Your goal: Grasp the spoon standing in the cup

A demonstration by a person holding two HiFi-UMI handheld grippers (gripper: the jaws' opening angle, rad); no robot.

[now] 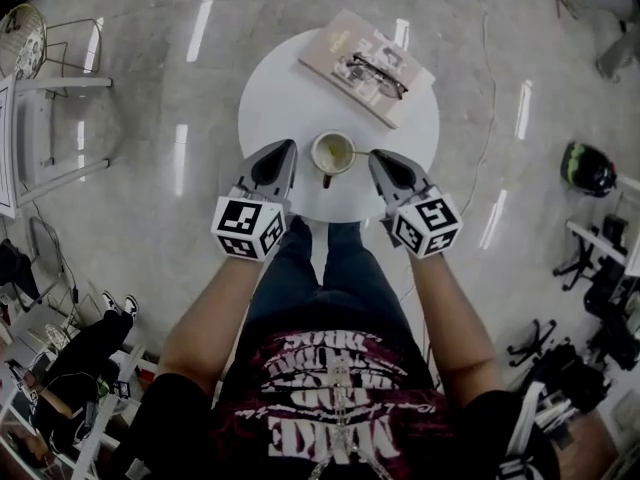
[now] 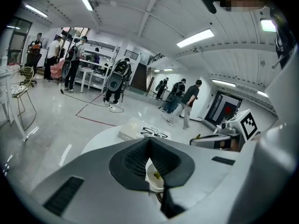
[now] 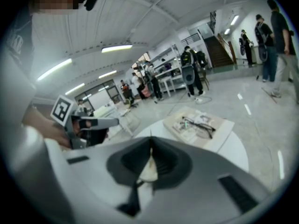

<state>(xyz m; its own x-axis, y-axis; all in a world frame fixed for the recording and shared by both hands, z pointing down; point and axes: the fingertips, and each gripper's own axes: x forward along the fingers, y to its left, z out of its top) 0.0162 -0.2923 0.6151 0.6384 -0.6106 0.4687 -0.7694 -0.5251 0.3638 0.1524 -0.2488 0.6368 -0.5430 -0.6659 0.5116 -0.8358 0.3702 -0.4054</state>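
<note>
Round white table [image 1: 290, 108], spoon [image 1: 360, 152] leaning from cup [image 1: 332, 154], pinched in right tongs [image 1: 373, 156].

The small round white bench [image 1: 285, 108] stands on a glossy pale grey stone floor [image 1: 170, 208] that mirrors the ceiling lights as bright streaks. A pale beige book [image 1: 335, 53] with a printed cover lies flat on the far right part of the bench, turned at an angle, its far corners reaching the rim. A round cream ceramic cup [image 1: 332, 153] with a dark handle stands upright near the bench's near edge, well apart from the book, the handle pointing toward the person, with bare white top all round it.
</note>
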